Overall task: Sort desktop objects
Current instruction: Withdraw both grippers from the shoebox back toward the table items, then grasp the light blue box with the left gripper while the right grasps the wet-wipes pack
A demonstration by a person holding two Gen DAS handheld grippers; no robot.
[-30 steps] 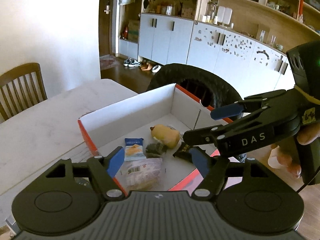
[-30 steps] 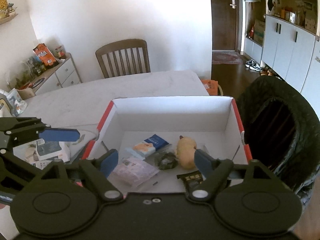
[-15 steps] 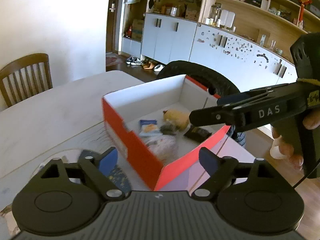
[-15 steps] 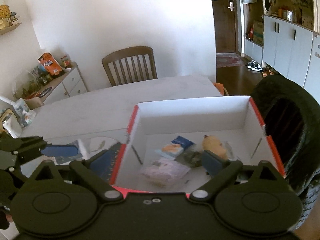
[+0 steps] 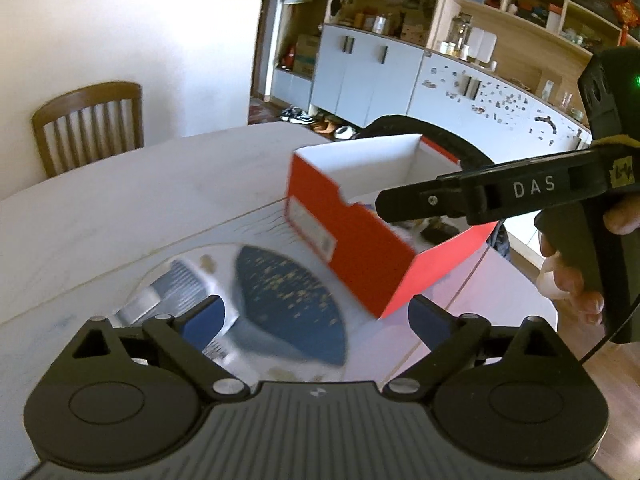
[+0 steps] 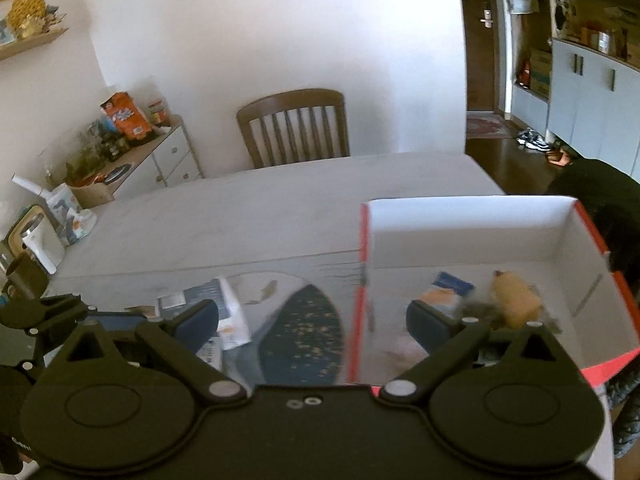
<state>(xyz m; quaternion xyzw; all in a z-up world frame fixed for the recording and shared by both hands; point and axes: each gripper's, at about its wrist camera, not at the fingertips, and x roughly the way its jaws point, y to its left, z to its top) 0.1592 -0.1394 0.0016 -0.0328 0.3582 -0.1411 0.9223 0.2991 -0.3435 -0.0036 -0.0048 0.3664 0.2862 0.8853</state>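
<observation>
Both grippers, left gripper (image 5: 316, 316) and right gripper (image 6: 312, 320), gape empty above the dark pouch (image 5: 290, 308), probably lining up a pick; the box (image 5: 352, 236) sits to their right.

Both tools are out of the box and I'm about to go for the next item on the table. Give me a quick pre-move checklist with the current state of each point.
1. Left tool empty, jaws wide after just opening: ok.
2. Right tool empty, jaws wide after just opening: ok.
3. Red box upright on the table, open top clear: ok.
4. Earlier items inside the box, including the yellow toy and blue packet: ok.
5. Next targets in view beside the box, the dark blue speckled piece and the white pouch: ok.
6. Sharp view for picking a grasp spot: not ok, both views are blurred.
</observation>
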